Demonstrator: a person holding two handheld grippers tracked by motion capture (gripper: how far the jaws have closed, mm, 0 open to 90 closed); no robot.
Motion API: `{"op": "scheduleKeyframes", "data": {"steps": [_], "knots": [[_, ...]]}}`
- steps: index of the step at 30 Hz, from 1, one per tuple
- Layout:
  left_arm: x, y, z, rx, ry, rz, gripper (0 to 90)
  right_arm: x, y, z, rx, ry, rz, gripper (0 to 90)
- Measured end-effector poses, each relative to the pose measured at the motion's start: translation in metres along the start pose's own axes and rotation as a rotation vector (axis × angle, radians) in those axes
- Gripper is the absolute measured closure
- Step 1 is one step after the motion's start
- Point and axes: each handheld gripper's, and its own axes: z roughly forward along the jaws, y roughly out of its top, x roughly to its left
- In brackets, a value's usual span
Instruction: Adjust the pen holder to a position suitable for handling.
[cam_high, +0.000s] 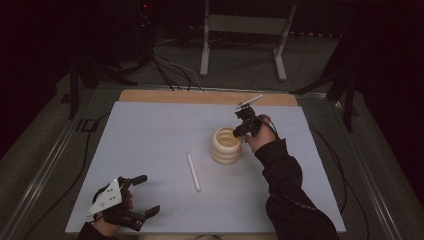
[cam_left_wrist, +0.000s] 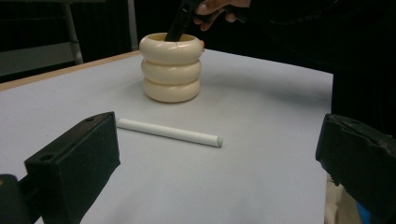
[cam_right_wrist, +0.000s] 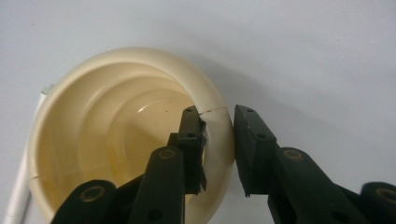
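1. Table (cam_high: 150, 130): a pale blue-grey surface with a wooden strip along its far edge.
2. Ribbed cream cup (cam_high: 226, 145): stands upright right of the table's centre; three stacked bulges form its wall, and its mouth is open upward. In the right gripper view a fine crack crosses the rim.
3. White rod (cam_high: 193, 171): lies flat on the table, just left of and nearer than the cup, apart from it.
4. Right gripper (cam_high: 242, 131): held from above at the cup's right rim. In the right gripper view its jaws straddle the rim, one inside the cup and one outside; the inner jaw touches the wall, a narrow gap remains at the outer jaw.
5. Left gripper (cam_high: 145, 195): rests low at the table's near left corner, jaws spread wide with nothing between them, well apart from rod and cup.
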Motion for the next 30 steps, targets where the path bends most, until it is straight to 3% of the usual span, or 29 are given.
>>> {"op": "scheduleKeyframes", "data": {"steps": [14,20,25,29,30], "knots": [[0.001,0.0,0.0,-0.007,-0.001,-0.007,0.2,0.006,0.004,-0.025,-0.094,-0.004,0.001,54.0],[0.003,-0.001,-0.002,-0.013,0.004,-0.01,0.2,0.024,0.009,-0.04,-0.145,-0.011,-0.028,36.0],[0.002,-0.001,-0.002,-0.011,0.002,-0.007,0.2,0.04,0.012,-0.047,-0.199,-0.007,-0.042,15.9],[0.003,-0.001,-0.002,-0.015,0.004,-0.009,0.2,0.051,0.014,-0.053,-0.235,0.047,-0.055,1.4],[0.003,-0.001,-0.002,-0.015,0.003,-0.008,0.2,0.054,0.014,-0.054,-0.241,0.06,-0.062,1.2]]}}
